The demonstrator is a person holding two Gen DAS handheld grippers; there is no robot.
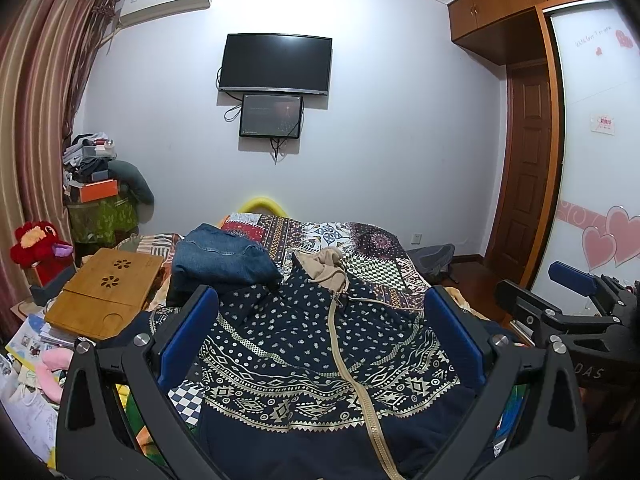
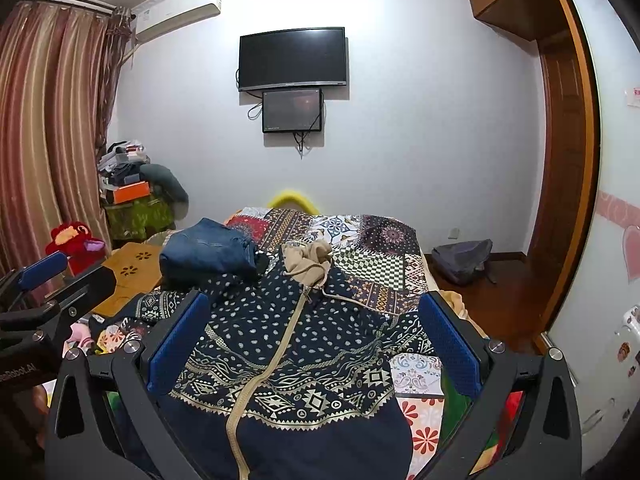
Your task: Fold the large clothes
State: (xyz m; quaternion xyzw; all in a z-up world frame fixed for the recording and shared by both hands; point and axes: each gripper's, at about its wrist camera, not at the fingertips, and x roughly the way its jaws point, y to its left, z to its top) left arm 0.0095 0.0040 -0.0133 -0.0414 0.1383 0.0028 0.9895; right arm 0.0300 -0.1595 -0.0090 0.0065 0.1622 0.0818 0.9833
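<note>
A dark navy zip-up hoodie point(image 1: 304, 344) point(image 2: 304, 344) with a cream dot and diamond pattern lies spread flat on the bed, its beige zipper running toward a beige hood point(image 1: 324, 268) point(image 2: 308, 264) at the far end. My left gripper point(image 1: 320, 336) hovers open above the hoodie's lower half, its blue pads wide apart and empty. Over the same garment my right gripper point(image 2: 316, 340) is likewise open and holds nothing. Each gripper shows at the edge of the other's view: the right gripper point(image 1: 576, 296) and the left gripper point(image 2: 44, 280).
Folded blue jeans point(image 1: 224, 260) point(image 2: 208, 248) lie at the hoodie's far left on the patchwork bedspread point(image 1: 368, 248) point(image 2: 376, 248). A bamboo lap tray point(image 1: 104, 292) and a red plush toy point(image 1: 36, 240) sit left of the bed. A grey bag point(image 2: 464, 260) lies on the floor at right.
</note>
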